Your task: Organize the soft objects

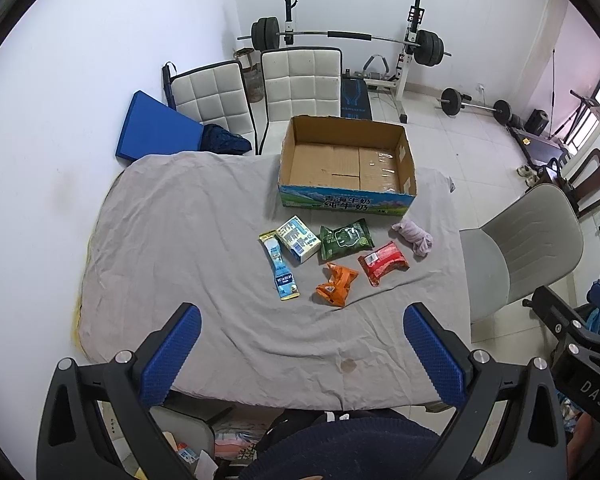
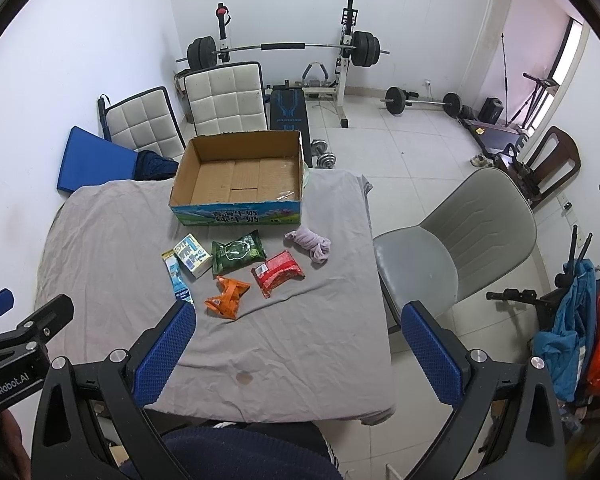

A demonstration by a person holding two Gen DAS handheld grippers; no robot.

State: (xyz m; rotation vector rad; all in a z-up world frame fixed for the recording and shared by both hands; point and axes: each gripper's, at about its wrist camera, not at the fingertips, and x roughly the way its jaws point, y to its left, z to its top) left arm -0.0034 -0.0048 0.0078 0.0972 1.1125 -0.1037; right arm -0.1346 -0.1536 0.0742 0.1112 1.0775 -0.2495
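Note:
An open, empty cardboard box [image 1: 346,160] [image 2: 240,172] stands at the far side of a table under a grey cloth [image 1: 180,240] [image 2: 112,240]. In front of it lie a light blue sachet [image 1: 281,266] [image 2: 177,276], a small white and blue carton [image 1: 299,239] [image 2: 192,257], a green wipes pack [image 1: 345,238] [image 2: 238,256], an orange crumpled packet [image 1: 336,283] [image 2: 227,296], a red packet [image 1: 382,262] [image 2: 278,273] and a rolled lilac cloth [image 1: 414,236] [image 2: 310,245]. My left gripper [image 1: 302,312] and right gripper [image 2: 298,312] are open and empty, held above the table's near edge.
A grey chair [image 1: 532,248] [image 2: 460,240] stands right of the table. Two white padded chairs [image 1: 260,92] [image 2: 188,108] and a blue mat [image 1: 156,128] are behind it. A barbell rack [image 1: 348,40] and weights stand at the far wall.

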